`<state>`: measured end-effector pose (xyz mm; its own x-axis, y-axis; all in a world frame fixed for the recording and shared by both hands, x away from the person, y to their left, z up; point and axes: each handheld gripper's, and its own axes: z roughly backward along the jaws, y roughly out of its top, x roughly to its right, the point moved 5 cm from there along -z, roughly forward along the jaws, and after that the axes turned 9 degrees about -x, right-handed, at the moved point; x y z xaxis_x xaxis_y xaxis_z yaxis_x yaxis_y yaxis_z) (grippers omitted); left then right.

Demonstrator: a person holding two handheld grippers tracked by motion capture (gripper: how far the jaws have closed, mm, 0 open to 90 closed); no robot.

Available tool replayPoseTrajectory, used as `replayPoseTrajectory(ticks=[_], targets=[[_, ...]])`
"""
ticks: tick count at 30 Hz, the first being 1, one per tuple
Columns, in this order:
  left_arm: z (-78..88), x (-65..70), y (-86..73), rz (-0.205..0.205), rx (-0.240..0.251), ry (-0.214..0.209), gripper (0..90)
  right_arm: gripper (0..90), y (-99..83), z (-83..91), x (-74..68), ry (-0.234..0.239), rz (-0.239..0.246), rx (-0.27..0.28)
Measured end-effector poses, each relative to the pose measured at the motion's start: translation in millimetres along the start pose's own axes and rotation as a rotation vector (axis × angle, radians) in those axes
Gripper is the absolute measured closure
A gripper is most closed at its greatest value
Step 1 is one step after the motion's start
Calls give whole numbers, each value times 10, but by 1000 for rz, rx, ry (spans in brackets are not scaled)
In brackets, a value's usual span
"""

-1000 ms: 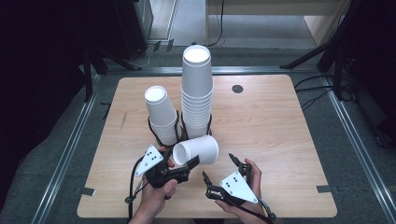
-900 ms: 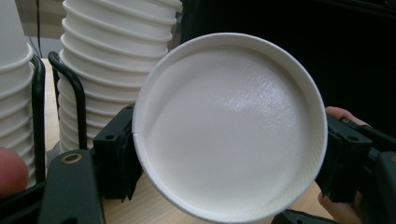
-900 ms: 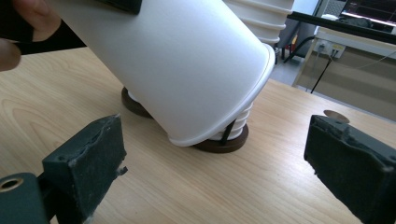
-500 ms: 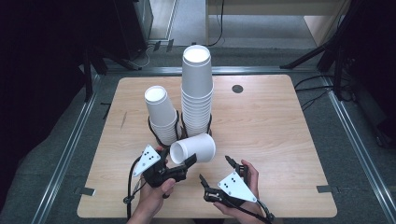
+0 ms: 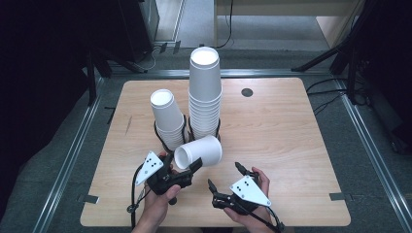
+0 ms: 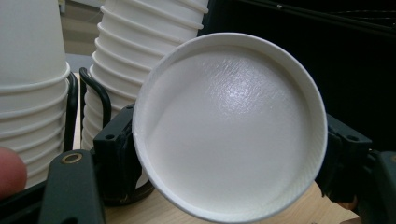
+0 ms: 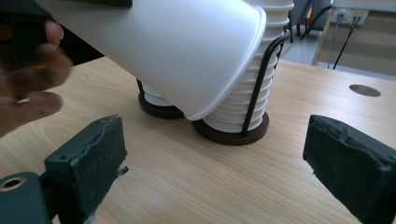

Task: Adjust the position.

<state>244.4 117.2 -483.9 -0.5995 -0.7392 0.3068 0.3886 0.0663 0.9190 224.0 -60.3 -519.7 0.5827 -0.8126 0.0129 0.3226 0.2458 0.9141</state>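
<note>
A single white paper cup (image 5: 198,152) lies on its side above the table, and my left gripper (image 5: 187,167) is shut on it near its base. In the left gripper view the cup's round recessed bottom (image 6: 229,126) faces the camera, with a black jaw pressed on each side. My right gripper (image 5: 224,175) stands open just right of it, low over the table. Its jaws have just been closing a little with nothing between them. In the right gripper view the cup (image 7: 177,51) hangs tilted ahead of the right gripper (image 7: 219,154), its rim toward the stacks.
Two stacks of white cups stand in black wire holders on brown bases: a tall stack (image 5: 205,92) and a shorter stack (image 5: 167,116) on its left. The wooden table (image 5: 291,145) has a round dark hole (image 5: 247,92) at the back. Dark floor and metal rails surround it.
The right gripper has turned slightly to the left. The left gripper and its cup stay where they were.
</note>
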Motion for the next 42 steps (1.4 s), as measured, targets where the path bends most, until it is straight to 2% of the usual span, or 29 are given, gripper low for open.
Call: replayPoseTrajectory(ticks=[2,4,6,7,8,10,11,13,14,15,16,20,23,26,32,38,42], targets=[[-7,-3,-9,-1,2,10,228,59,13,14,-3,2,-39,-3],[-8,-19,-13,3,4,26,228,58,19,20,-4,5,-55,-6],[-8,-29,-14,19,10,19,229,58,29,33,-7,10,-96,-16],[-8,-29,-17,20,11,16,228,55,47,49,-3,15,-140,-21],[-6,-25,-18,19,15,10,228,55,47,49,-3,15,-140,-21],[-4,-25,-12,19,31,20,228,30,80,60,6,15,-175,-19],[-3,-26,-9,20,36,19,228,29,102,72,20,13,-207,-15],[-2,-22,-3,25,45,11,228,24,131,83,35,33,-261,-14],[-4,-20,-2,24,47,10,228,25,148,88,45,47,-300,-16],[-12,-16,0,24,52,8,229,31,173,101,58,87,-360,-18],[-18,-11,0,27,56,4,229,31,173,101,58,87,-360,-18],[-49,21,-10,25,63,-9,229,12,219,127,65,115,-431,-15],[-65,37,-19,26,65,-13,229,0,256,148,56,149,-504,-16],[-79,46,-34,21,74,-12,228,0,279,155,54,154,-579,-15],[-108,45,-63,36,94,-26,229,0,302,157,60,207,-791,-15],[-135,88,-81,4,123,-26,228,0,294,127,97,295,-1032,-34],[-152,123,-94,-18,131,-28,228,0,312,120,111,356,-1161,-35]])
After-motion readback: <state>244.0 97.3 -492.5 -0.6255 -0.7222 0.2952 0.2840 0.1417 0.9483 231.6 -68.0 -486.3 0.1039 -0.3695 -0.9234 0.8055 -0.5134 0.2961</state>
